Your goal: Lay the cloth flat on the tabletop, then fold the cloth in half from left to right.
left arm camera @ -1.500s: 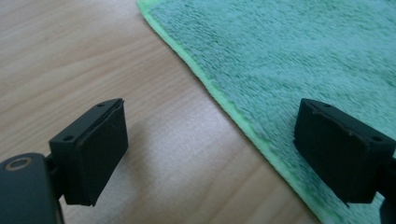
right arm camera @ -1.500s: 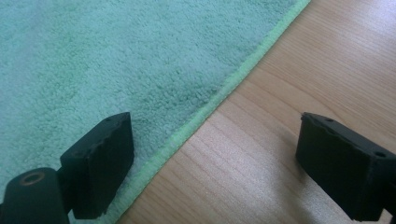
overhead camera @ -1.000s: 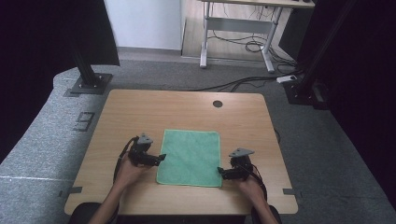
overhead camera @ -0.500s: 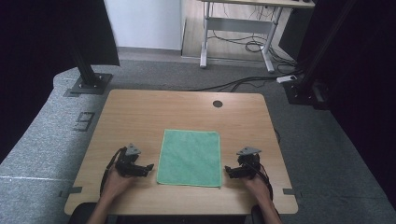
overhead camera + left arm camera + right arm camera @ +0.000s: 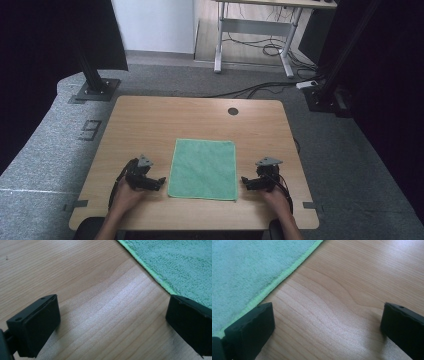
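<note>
A green cloth (image 5: 202, 168) is seen lying flat on the desk (image 5: 150, 120), between the two tongs. In the left gripper view its corner is cut off by the frame edge and partly covered by one jaw; in the right gripper view its hem runs behind a jaw. The forearms are cropped at the bottom of the high view. The left tongs (image 5: 159, 182) and right tongs (image 5: 245, 182) are spread wide, nothing between them (bare wood only). Compared with a second ago, both have been drawn back off the cloth's edges, and the left jaws have just been opening.
</note>
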The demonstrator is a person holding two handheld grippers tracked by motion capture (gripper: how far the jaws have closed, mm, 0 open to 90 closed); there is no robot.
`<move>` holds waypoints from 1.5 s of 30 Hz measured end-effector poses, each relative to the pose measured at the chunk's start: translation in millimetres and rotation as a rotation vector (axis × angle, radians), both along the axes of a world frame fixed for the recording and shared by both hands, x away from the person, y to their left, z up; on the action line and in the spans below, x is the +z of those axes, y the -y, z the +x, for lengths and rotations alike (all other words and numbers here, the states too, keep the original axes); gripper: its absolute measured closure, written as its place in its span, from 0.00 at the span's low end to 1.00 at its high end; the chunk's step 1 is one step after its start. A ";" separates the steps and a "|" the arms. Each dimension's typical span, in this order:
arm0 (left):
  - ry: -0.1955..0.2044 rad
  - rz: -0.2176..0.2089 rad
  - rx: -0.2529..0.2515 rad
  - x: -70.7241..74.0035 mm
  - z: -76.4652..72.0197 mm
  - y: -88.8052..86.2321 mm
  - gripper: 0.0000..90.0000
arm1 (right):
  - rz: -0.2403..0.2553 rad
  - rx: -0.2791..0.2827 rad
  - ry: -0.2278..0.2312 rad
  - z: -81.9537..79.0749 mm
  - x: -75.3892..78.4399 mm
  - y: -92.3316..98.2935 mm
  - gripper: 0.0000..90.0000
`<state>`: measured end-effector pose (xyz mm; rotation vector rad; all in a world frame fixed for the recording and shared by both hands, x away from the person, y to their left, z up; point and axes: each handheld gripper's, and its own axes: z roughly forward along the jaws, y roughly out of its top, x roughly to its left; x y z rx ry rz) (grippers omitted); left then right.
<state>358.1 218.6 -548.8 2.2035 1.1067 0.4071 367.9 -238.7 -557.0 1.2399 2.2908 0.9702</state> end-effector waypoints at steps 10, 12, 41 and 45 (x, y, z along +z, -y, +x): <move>0.001 -0.002 0.007 -0.1 1.2 0.3 0.00 | 0.003 -0.013 0.000 -0.5 0.0 0.2 0.00; 0.000 -0.002 0.006 -0.1 1.5 0.4 0.00 | 0.003 -0.013 0.000 -0.5 0.0 0.2 0.00; 0.000 -0.001 0.024 1.1 7.8 5.5 0.01 | -0.050 0.107 -0.049 -15.0 7.1 -39.7 0.00; 0.019 0.002 0.026 2.9 13.4 7.7 0.01 | -0.059 0.094 -0.047 -13.8 7.5 -34.8 0.00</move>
